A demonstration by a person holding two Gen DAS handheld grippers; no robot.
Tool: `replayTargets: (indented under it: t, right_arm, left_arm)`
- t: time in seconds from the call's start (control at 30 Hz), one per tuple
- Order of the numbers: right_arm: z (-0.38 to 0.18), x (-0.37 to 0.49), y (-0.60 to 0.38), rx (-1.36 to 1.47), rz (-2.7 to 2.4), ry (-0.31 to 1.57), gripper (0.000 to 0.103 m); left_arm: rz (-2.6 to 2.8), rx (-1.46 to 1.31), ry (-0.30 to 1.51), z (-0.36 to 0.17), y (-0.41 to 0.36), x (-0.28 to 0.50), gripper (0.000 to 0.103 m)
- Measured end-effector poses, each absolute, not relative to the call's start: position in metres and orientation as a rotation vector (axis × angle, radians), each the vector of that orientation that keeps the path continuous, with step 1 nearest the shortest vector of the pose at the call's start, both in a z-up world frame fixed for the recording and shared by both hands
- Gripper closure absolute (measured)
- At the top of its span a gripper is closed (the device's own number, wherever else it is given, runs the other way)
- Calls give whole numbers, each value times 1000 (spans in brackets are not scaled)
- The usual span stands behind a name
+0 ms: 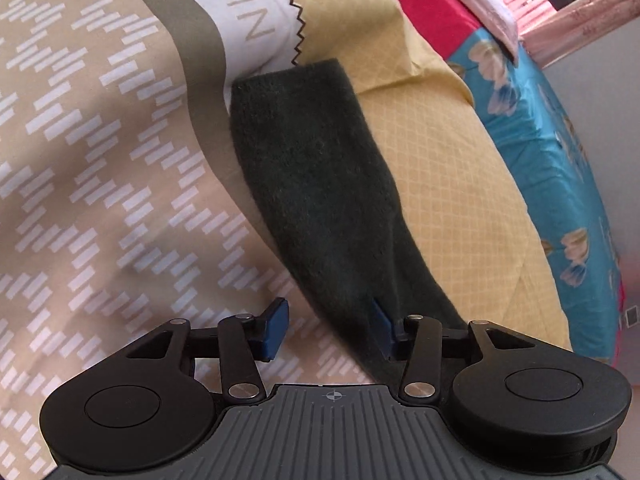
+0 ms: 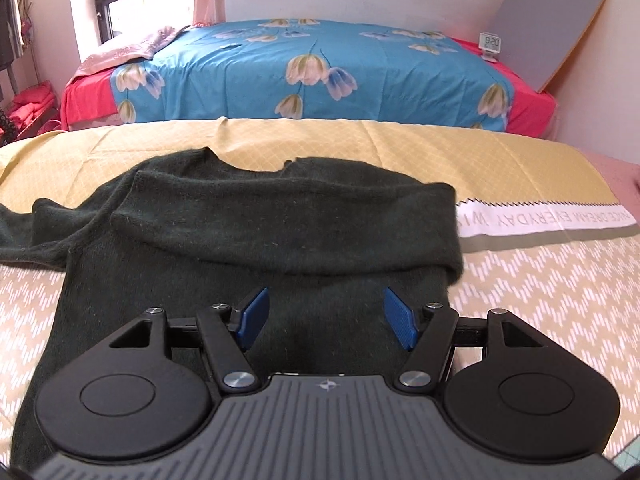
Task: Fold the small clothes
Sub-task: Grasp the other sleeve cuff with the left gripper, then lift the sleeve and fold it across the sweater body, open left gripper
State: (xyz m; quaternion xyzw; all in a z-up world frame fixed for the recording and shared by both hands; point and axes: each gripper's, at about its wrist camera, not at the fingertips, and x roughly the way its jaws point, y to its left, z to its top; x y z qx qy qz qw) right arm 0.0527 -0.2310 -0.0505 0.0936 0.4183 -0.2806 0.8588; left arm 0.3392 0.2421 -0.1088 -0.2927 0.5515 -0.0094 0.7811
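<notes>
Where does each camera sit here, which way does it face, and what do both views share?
Left wrist: sits behind the open left gripper, looking along a dark green sweater sleeve on the patterned bedspread.
Right wrist: behind the open right gripper, over the sweater body, facing the blue floral bed and wall.
Shared: sweater, bedspread, blue bed.
</notes>
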Motion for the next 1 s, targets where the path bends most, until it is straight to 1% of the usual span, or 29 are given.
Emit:
replayTargets:
  t: [0.3, 0.33, 0.37, 0.4, 0.43, 0.53, 0.7, 0.73, 0.77, 0.8, 0.83, 0.9, 1.0]
  right_arm:
    - [-40, 30, -226, 196, -656, 872, 34]
    - [-40, 30, -224, 195, -660, 874, 34]
    - [-40, 29, -223, 198, -659, 877, 34]
    - [-40, 29, -222, 200, -656, 877, 34]
    - [-40, 29, -220, 196, -655, 875, 34]
    - [-39, 30, -216, 195, -643, 874, 34]
    - [-36, 35, -214, 194, -628, 856, 34]
    - [-36, 35, -214, 196, -626, 853, 34]
    - [-36, 36, -215, 201, -623, 852, 34]
    - [-37, 36, -216, 208, -621, 849, 34]
    - [-37, 36, -216, 214, -620, 846, 34]
    - [-40, 36, -218, 232, -618, 844, 34]
    - [-43, 35, -221, 270, -617, 844, 34]
  left_arm:
    - [-72, -774, 1151, -119, 245, 370, 0]
    - [-66, -770, 1153, -120, 244, 372, 3]
    - [-60, -759, 1158, -119, 242, 375, 15]
    - [-56, -754, 1161, -120, 242, 377, 18]
    - [-53, -754, 1163, -119, 242, 378, 17]
    - [-57, -735, 1149, -110, 242, 376, 23]
    - [-131, -637, 1019, -59, 234, 362, 30]
    - [-146, -609, 982, -45, 231, 357, 38]
    - [-165, -580, 944, -30, 226, 352, 39]
    - [-186, -547, 907, -15, 220, 346, 37]
    - [-214, -513, 867, 0, 213, 339, 41]
    - [-296, -442, 793, 29, 191, 325, 41]
    - [-420, -361, 736, 57, 155, 307, 42]
